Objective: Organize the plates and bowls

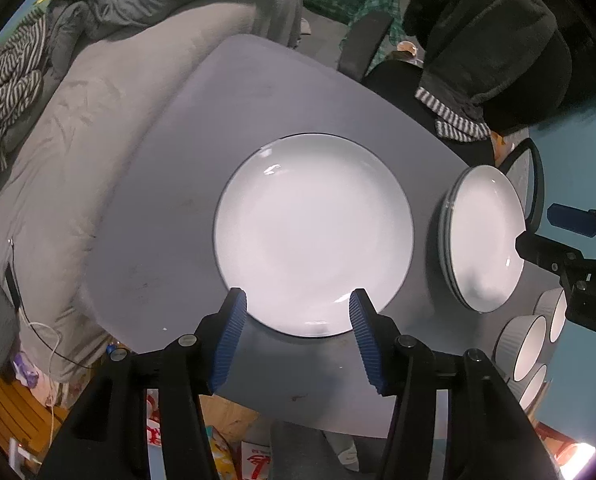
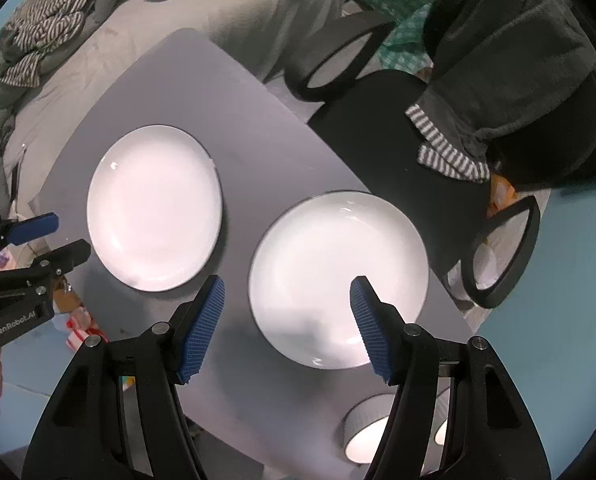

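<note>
Two white plates lie flat and apart on a grey bench: a single plate (image 1: 313, 236) beneath the left gripper (image 1: 298, 312), and a stack of plates (image 1: 483, 240) beneath the right gripper (image 2: 288, 296). Both pairs of jaws are spread wide and hold nothing, each poised over the near rim of its plate, likely so the loose plate can be lifted onto the stack. Ribbed white bowls (image 1: 531, 346) cluster at the bench's near right edge, apparently awaiting sorting. The bench (image 1: 170, 208) is bare grey, lightly scuffed. Behind it a bed (image 1: 70, 148) carries rumpled grey bedding and striped clothing; a black chair (image 2: 397, 132) draped with a dark fleece stands alongside.
</note>
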